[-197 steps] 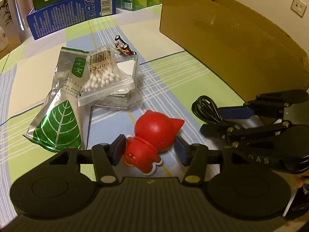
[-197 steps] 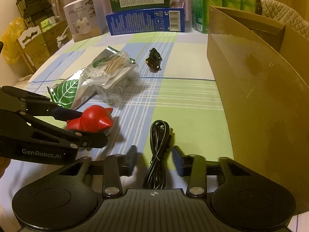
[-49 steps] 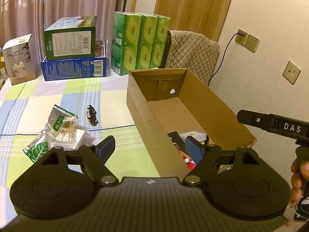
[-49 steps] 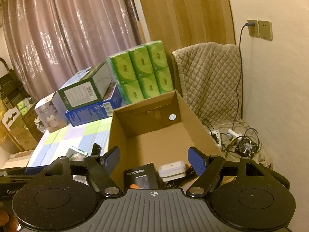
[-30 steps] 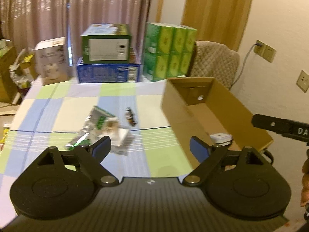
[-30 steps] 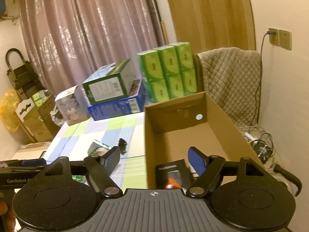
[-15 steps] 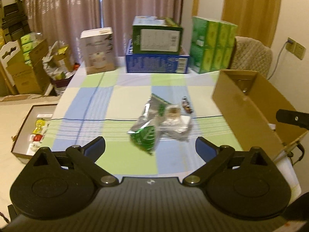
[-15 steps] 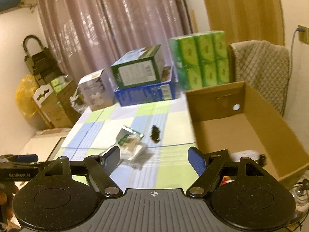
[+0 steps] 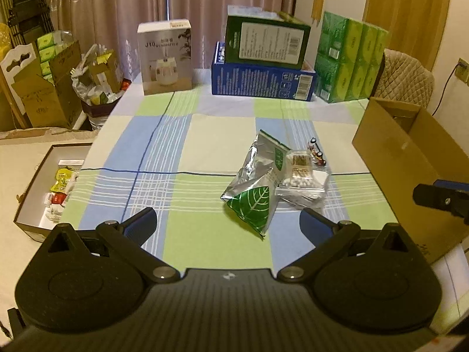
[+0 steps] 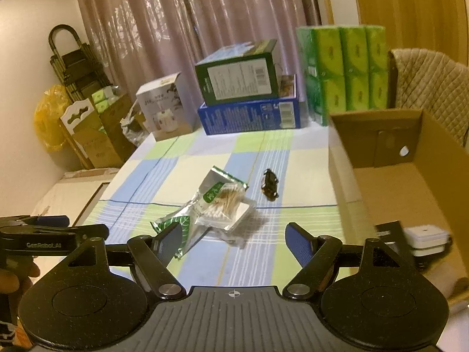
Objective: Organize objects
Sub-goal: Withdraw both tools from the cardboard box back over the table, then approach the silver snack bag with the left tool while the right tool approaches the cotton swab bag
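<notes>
On the checked tablecloth (image 9: 181,152) lies a silver pouch with a green leaf (image 9: 253,196) (image 10: 173,224), a clear bag of cotton swabs (image 9: 303,173) (image 10: 224,204) half on top of it, and a small toy car (image 9: 316,151) (image 10: 270,187) just beyond. The open cardboard box (image 9: 410,158) (image 10: 390,176) stands at the table's right edge; a white case (image 10: 426,236) and a black packet (image 10: 391,230) lie inside. My left gripper (image 9: 228,226) hovers open and empty, high above the table's near edge. My right gripper (image 10: 233,242) is likewise open and empty.
Stacked boxes stand at the table's far end: a white carton (image 9: 165,55), a green box on a blue one (image 9: 263,67), and green tissue packs (image 9: 351,58). A chair with a quilted cover (image 10: 431,79) is behind the cardboard box. A low floor box (image 9: 49,187) lies left.
Both grippers have pulled back and swung left from over the cardboard box, still open. The pouch, swabs and toy car now sit ahead of them.
</notes>
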A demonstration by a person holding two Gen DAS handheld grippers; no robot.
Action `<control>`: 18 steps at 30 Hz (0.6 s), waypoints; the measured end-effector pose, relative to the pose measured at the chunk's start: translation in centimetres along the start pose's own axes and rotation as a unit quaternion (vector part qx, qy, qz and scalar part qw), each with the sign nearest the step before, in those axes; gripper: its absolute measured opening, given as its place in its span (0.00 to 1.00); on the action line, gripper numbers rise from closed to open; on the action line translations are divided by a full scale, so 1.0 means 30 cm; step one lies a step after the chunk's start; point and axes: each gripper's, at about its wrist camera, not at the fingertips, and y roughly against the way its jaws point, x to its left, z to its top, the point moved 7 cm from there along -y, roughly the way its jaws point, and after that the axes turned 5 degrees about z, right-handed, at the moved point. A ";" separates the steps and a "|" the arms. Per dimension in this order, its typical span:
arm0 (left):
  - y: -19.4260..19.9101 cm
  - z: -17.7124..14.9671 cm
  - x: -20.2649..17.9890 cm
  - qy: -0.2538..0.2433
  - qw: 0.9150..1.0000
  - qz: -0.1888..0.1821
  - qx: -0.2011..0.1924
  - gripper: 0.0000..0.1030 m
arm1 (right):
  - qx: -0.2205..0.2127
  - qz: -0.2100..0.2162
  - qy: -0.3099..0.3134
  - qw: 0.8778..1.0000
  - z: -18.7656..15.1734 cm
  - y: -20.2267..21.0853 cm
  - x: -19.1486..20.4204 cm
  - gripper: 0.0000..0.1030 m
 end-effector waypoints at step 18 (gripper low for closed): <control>-0.361 0.054 0.060 0.042 0.999 0.018 0.019 0.99 | 0.013 0.033 0.023 0.999 0.005 -0.438 -0.029 0.54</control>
